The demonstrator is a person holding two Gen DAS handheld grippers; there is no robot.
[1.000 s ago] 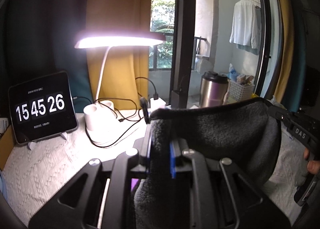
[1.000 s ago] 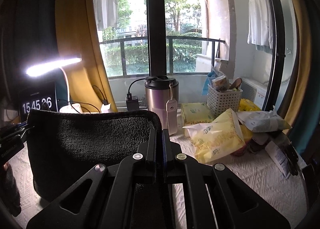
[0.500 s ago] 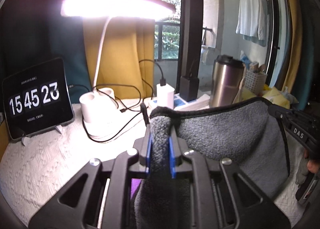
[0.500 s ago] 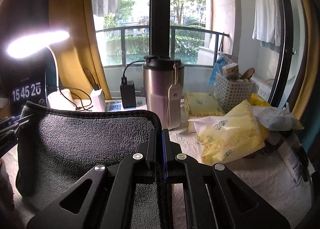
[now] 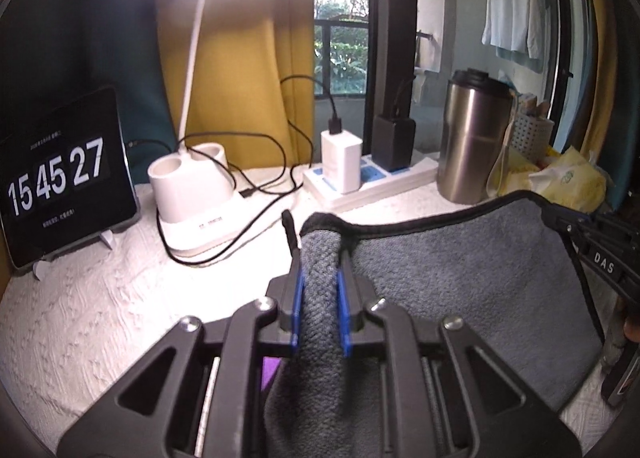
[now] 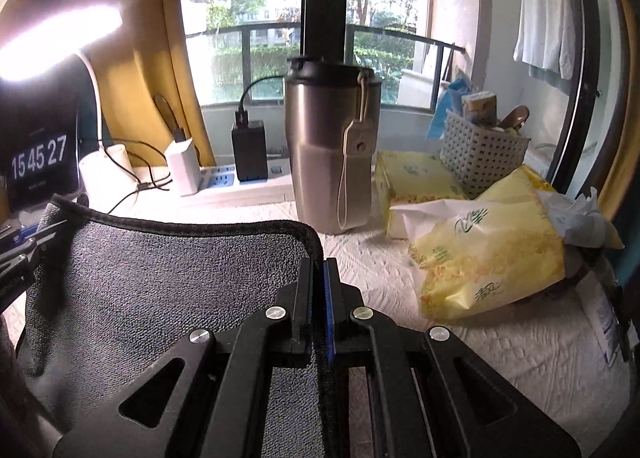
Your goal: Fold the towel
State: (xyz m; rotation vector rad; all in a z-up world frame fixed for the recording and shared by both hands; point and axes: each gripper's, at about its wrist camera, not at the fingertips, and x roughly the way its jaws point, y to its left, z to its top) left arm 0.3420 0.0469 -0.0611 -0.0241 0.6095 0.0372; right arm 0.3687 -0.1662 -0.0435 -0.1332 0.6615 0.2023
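Towel (image 5: 460, 278) pinched by L gripper (image 5: 320, 258) & R gripper (image 6: 318, 278) (stretched between).

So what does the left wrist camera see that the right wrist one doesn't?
Only the left view shows the lamp base whole and a thick roll of towel between its jaws. Only the right view shows the full basket, the tissue packs and the railing outside. Both share the towel, held at two corners, the clock, the steel tumbler and the chargers.
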